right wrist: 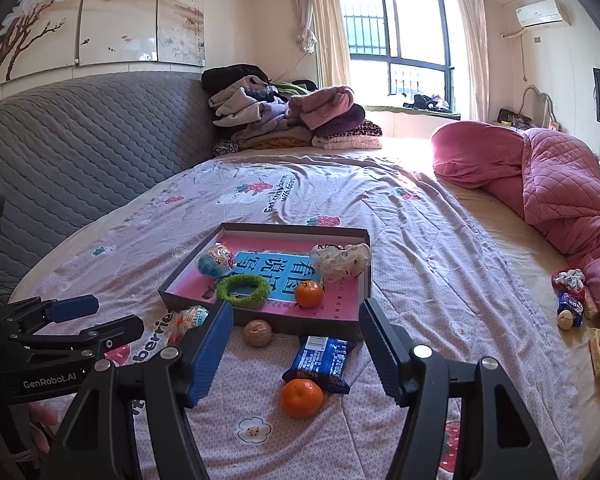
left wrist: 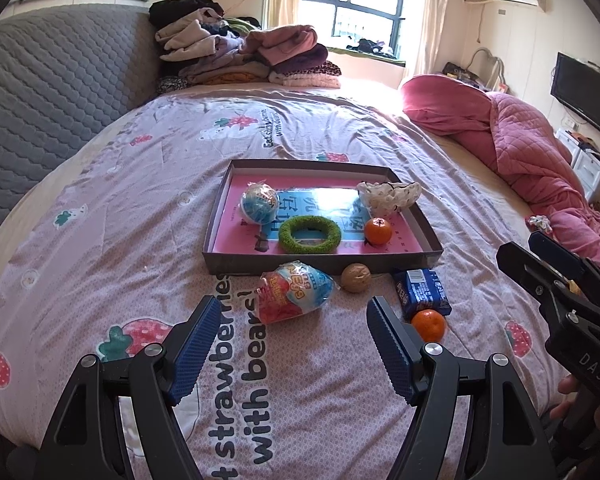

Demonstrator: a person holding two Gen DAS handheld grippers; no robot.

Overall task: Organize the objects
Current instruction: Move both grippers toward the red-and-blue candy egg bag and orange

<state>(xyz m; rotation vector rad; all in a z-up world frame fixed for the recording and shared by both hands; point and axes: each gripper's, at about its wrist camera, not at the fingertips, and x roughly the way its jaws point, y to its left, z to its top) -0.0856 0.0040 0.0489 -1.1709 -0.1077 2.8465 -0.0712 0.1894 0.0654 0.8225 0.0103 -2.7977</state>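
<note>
The left gripper (left wrist: 290, 340) and right gripper (right wrist: 296, 344) both hang wide apart, holding nothing. Ahead of them lies one shallow tray (left wrist: 428, 228) on the bed cover (left wrist: 100, 260), with four things inside. Nearer, short of its front edge, lie two wrapped eggs (left wrist: 296, 296), two oranges (right wrist: 302, 398), one blue packet (right wrist: 324, 360) and one walnut (right wrist: 257, 333). Bare cover spreads beneath both grippers.

Both tongs were black, angular frames with round silver screw heads and ribbed blue pads. The left tongs (left wrist: 288, 344) carried white "GenRobot.AI" lettering; the right tongs (right wrist: 296, 348) bore "DAS".
</note>
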